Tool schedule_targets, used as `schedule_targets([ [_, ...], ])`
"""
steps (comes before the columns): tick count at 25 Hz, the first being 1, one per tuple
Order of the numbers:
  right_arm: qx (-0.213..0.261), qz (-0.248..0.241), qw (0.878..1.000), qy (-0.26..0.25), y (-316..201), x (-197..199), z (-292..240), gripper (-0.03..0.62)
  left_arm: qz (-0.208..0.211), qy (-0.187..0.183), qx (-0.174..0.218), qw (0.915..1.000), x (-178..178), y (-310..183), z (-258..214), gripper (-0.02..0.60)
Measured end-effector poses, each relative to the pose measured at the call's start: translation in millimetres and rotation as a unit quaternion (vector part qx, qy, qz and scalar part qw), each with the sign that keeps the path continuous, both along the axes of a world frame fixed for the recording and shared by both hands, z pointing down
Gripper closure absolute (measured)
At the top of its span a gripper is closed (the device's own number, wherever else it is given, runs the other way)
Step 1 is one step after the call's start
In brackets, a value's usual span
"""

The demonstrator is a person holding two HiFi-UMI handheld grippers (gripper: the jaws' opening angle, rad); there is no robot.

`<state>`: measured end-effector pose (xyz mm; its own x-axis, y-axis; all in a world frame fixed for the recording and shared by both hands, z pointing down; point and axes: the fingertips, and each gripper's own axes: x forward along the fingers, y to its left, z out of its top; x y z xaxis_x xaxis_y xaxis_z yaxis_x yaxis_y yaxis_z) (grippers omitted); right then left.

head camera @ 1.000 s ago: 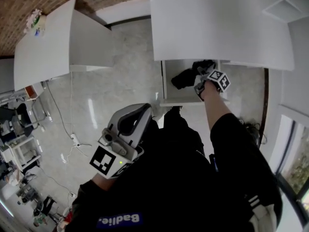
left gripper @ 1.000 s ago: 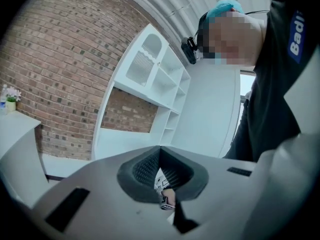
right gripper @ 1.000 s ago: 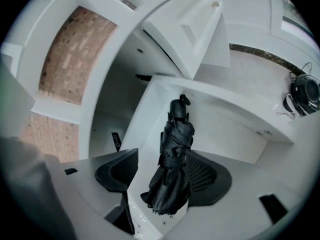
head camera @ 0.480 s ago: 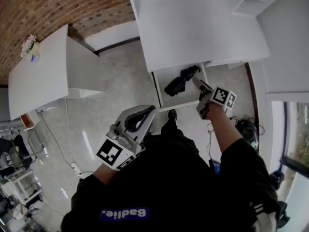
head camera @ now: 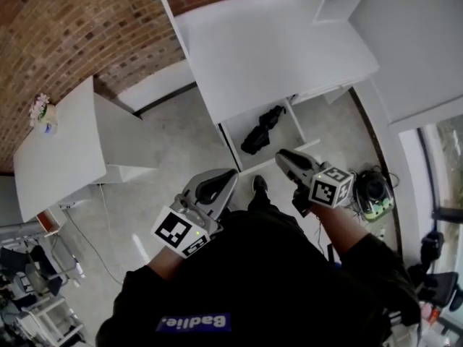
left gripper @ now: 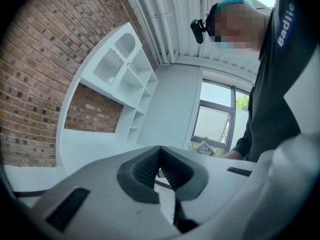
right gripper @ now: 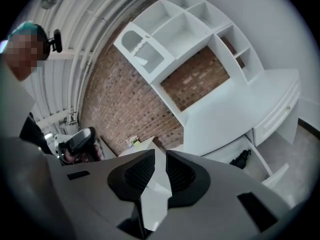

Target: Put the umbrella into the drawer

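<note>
The umbrella lies in the open drawer under the desk — wholly inside, as far as we can tell. Our left tongs are pressed together, empty; the right tongs have just been closing on nothing, with a slit left. If we shove the drawer, a protruding end could jam.

The person wears a black long-sleeved top with a blue patch of white lettering at the lower left of the head view and white stripes on the sleeve at lower right. A teal cap carrying a small black camera shows at the top right of the left gripper view. The left gripper and right gripper are smooth pale-grey shells, each bearing a white cube printed with black square markers. Their jaws are lined with ribbed black pads, and the right pair has just been closing with nothing between.
</note>
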<state>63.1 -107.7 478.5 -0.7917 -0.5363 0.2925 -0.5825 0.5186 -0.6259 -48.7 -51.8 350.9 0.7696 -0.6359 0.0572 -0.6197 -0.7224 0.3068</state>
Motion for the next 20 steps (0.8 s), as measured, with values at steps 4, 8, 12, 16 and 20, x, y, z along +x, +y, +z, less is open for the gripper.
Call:
schedule_targets([
  [4,0.089,-0.016,0.996,0.01,20.2,-12.7,-50.0,0.546,0.022,0.003,0.003,0.9998,8.9,2.0,-0.6,0.584],
  [8,0.161,-0.034,0.986,0.039,37.3,-21.9,-78.3,0.554,0.043,0.005,0.002,0.9991,15.4,5.0,-2.4,0.584],
  [12,0.213,-0.05,0.974,0.062,46.8,-29.6,-92.9,0.559,0.06,0.002,-0.002,0.9982,23.8,9.2,-0.7,0.584],
  [16,0.258,-0.073,0.958,0.1,55.5,-34.5,-96.1,0.563,0.074,-0.003,-0.007,0.9972,31.3,12.5,2.6,0.584],
  [20,0.274,-0.088,0.952,0.1,60.0,-36.5,-100.3,0.565,0.078,-0.007,-0.007,0.9969,35.0,13.6,3.3,0.584],
])
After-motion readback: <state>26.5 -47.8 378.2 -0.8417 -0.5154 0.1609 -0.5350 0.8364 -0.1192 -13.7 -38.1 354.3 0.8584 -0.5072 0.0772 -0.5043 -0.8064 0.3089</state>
